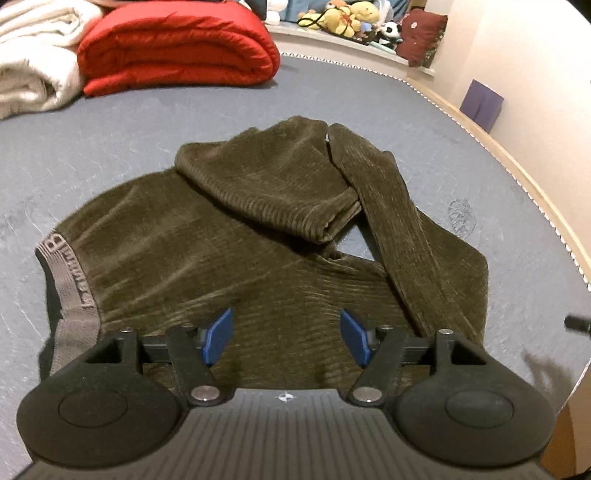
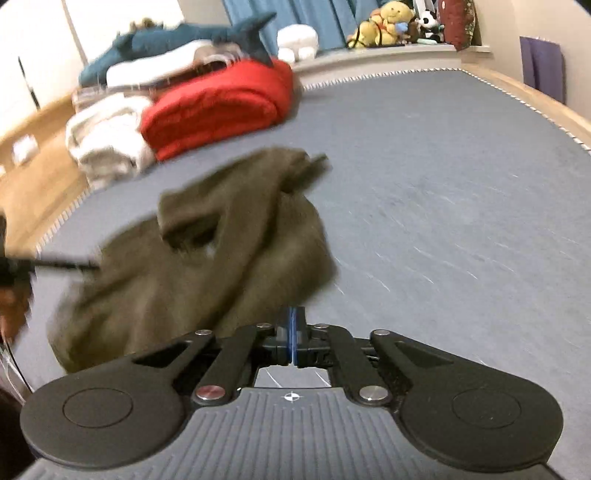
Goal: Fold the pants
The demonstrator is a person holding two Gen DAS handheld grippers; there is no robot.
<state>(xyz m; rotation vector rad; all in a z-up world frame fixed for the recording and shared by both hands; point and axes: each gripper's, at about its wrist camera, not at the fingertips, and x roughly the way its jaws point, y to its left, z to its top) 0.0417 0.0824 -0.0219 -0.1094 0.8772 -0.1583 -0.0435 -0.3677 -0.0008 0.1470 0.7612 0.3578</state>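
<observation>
Olive-brown ribbed pants point(image 1: 236, 240) lie crumpled on the grey-blue bed point(image 1: 92, 147), grey waistband point(image 1: 70, 280) at the left, legs folded back across each other. My left gripper point(image 1: 286, 334) is open just above the near part of the pants, blue pads wide apart. In the right wrist view the pants point(image 2: 207, 258) are blurred and lie ahead to the left. My right gripper point(image 2: 293, 332) is shut with its pads pressed together at the pants' near right edge; I cannot tell if cloth is pinched.
A folded red blanket point(image 1: 177, 48) and a cream blanket point(image 1: 33, 62) lie at the bed's far left. Stuffed toys point(image 1: 351, 18) sit on a ledge beyond. The bed's trimmed edge point(image 1: 517, 173) and a wall run along the right. A stuffed shark point(image 2: 177, 40) lies behind.
</observation>
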